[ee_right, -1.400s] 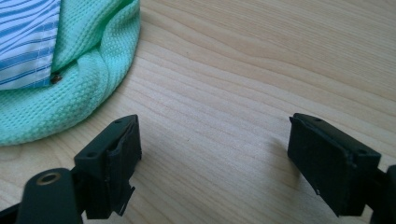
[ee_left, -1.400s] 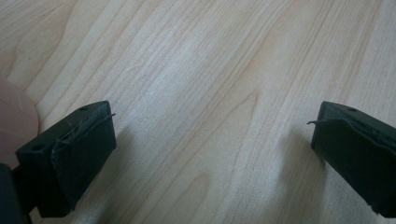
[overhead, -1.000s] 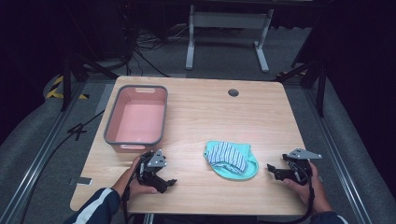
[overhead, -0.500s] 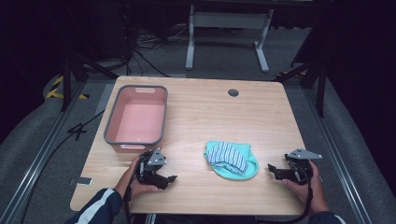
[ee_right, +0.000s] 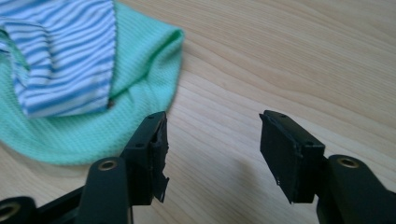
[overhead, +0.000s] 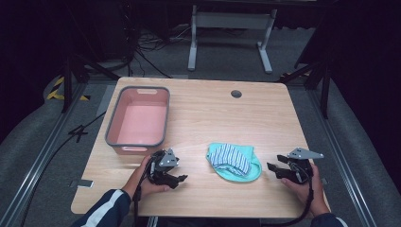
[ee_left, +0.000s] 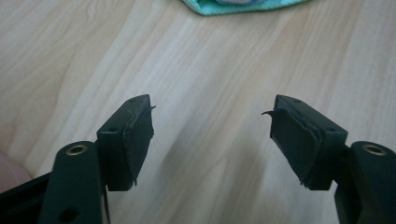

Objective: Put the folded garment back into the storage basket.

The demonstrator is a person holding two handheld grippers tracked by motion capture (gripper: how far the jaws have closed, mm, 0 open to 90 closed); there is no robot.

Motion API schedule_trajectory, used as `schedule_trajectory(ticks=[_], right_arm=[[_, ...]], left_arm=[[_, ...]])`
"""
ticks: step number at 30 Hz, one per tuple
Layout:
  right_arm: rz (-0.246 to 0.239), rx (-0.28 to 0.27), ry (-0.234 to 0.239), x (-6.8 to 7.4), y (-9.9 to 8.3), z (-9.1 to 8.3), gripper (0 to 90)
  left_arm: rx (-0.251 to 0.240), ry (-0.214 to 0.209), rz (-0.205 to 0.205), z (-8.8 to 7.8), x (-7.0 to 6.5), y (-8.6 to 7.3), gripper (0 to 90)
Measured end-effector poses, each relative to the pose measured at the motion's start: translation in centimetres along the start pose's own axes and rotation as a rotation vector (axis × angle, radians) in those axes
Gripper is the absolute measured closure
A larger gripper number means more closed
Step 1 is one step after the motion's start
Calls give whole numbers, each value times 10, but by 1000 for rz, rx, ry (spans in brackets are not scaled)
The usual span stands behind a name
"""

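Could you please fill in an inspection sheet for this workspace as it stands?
Surface: wooden table, with a round grommet hole.
Job's things: green-and-striped cloth crumpled near the front; pink bin at left, nothing in it.
Clutter: nothing seen.
Grippers: left gripper and right gripper flank the cloth; jaws apart, just been closing, nothing between them.
Cables: one trails from the right gripper; more on the floor behind.
Surroundings: dark floor, white metal stand.
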State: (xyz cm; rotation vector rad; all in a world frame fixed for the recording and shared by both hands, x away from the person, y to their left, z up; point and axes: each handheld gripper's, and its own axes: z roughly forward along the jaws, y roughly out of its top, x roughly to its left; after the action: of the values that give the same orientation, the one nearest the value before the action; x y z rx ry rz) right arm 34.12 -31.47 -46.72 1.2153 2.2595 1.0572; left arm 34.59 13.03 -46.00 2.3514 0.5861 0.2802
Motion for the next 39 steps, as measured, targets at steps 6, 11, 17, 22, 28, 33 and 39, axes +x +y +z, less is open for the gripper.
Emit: schedule_trajectory(ticks=[6, 11, 17, 22, 28, 33, 39], right_arm=[[-51, 6, 34, 15, 9, 5, 436], [-52, -8, 50, 21, 23, 11, 445], [-77, 12, 43, 32, 39, 24, 481], [-76, 30, 27, 28, 50, 38, 487], [-86, 52, 34, 26, 51, 50, 493], [-79, 79, 38, 26, 50, 56, 459], [-50, 112, 46, 24, 47, 63, 380]], left_arm=[[-28, 40, -16, 13, 3, 29, 347], [-59, 37, -43, 27, 8, 50, 367], [-63, 59, -52, 52, 17, 71, 378], [-58, 47, -81, 67, 24, 80, 373], [-26, 59, -80, 82, 22, 84, 361], [-19, 19, -135, 92, 30, 78, 347], [-33, -11, -160, 95, 34, 75, 309]])
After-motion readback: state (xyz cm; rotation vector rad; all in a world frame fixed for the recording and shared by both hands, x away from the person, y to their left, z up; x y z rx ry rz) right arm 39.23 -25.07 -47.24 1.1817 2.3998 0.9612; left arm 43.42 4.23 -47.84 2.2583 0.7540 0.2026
